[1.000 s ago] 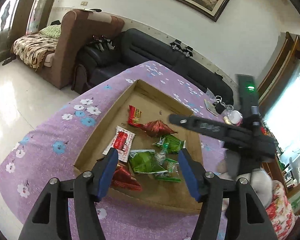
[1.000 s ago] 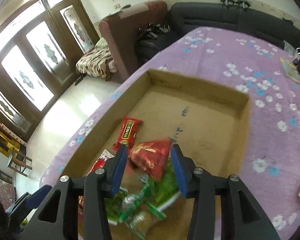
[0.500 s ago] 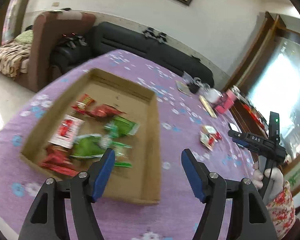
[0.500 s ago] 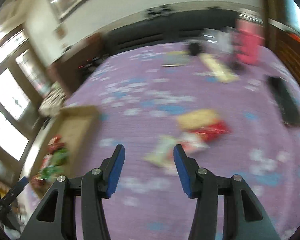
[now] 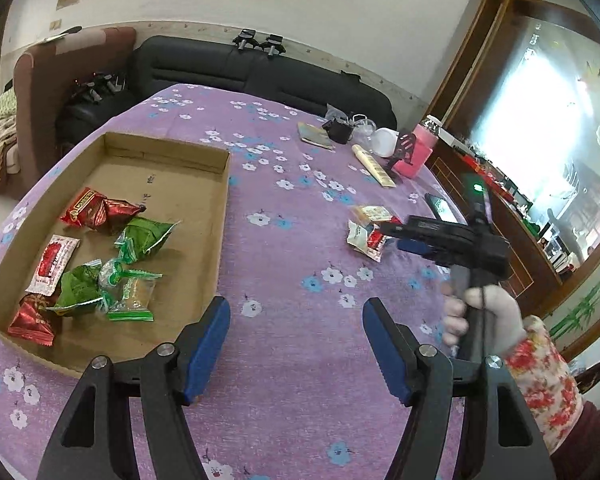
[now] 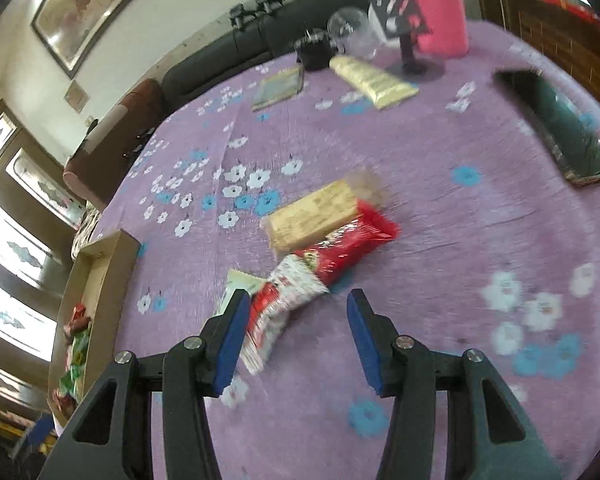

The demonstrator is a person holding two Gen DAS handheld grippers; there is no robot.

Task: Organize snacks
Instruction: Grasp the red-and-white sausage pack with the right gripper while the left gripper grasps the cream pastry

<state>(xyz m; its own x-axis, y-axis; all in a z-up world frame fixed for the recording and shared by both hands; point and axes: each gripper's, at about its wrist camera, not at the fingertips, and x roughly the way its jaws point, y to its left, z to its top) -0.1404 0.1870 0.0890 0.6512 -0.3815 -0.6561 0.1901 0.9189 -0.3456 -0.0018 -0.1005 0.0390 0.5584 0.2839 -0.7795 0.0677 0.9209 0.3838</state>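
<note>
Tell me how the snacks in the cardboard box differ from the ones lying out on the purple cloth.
The snacks in the cardboard box are many, a loose spread of red and green packets. The snacks out on the purple tablecloth are few, a tight overlapping cluster: a tan bar, a red packet and a red-and-white packet. No green ones lie outside. The right tool hangs open over the loose cluster; the left tool hangs open beside the box. All are sealed wrapped snacks.

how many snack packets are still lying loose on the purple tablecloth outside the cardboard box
3, clustered together: a tan wrapped bar, a red packet touching it, and a red-and-white packet nearest the open right gripper. Others may be hidden.
</note>
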